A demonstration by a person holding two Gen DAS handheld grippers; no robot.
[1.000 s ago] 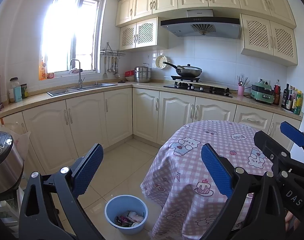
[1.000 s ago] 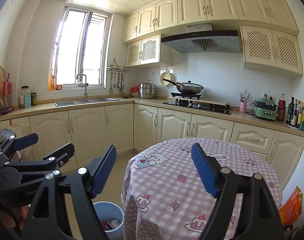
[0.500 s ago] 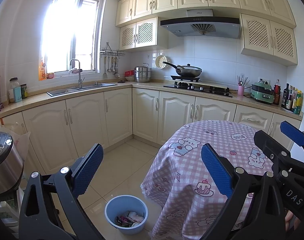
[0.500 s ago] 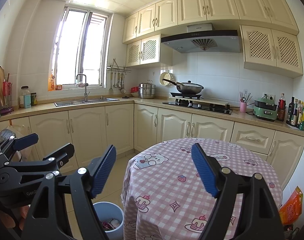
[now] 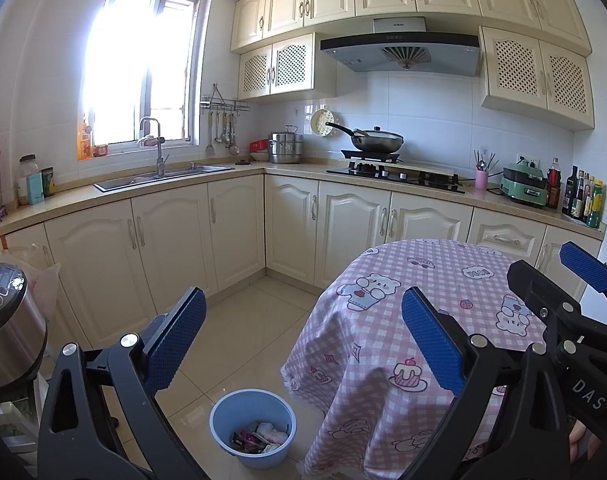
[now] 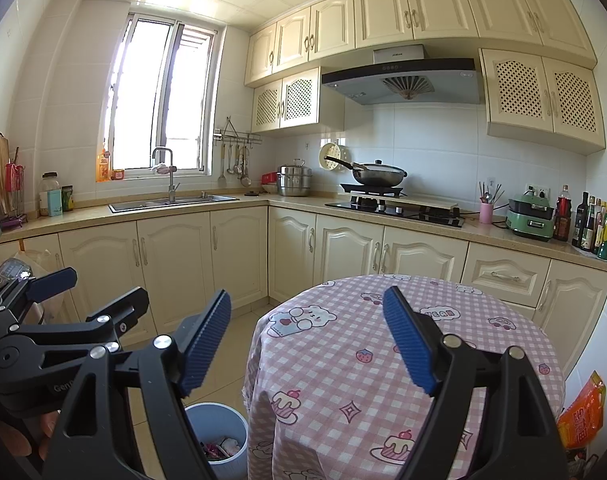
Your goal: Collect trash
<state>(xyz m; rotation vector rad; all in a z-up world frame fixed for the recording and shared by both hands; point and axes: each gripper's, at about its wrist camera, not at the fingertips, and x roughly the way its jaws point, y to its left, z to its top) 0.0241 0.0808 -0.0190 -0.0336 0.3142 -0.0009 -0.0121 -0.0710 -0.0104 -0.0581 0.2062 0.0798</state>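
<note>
In front of you stands the round table with pink checked cloth (image 6: 383, 360), and no trash is visible on its top, so I judge the collecting is almost finished. The small round blue plastic bin (image 5: 252, 428) sits on the tiled floor just beside the table, probably so that you can drop things easily; crumpled wrappers (image 5: 259, 436) lie inside. You hold the left gripper (image 5: 303, 344) and the right gripper (image 6: 307, 340) raised, both spread wide and empty. The orange packet (image 6: 583, 412) at the right edge is partly cut off, so it is hard to identify
</note>
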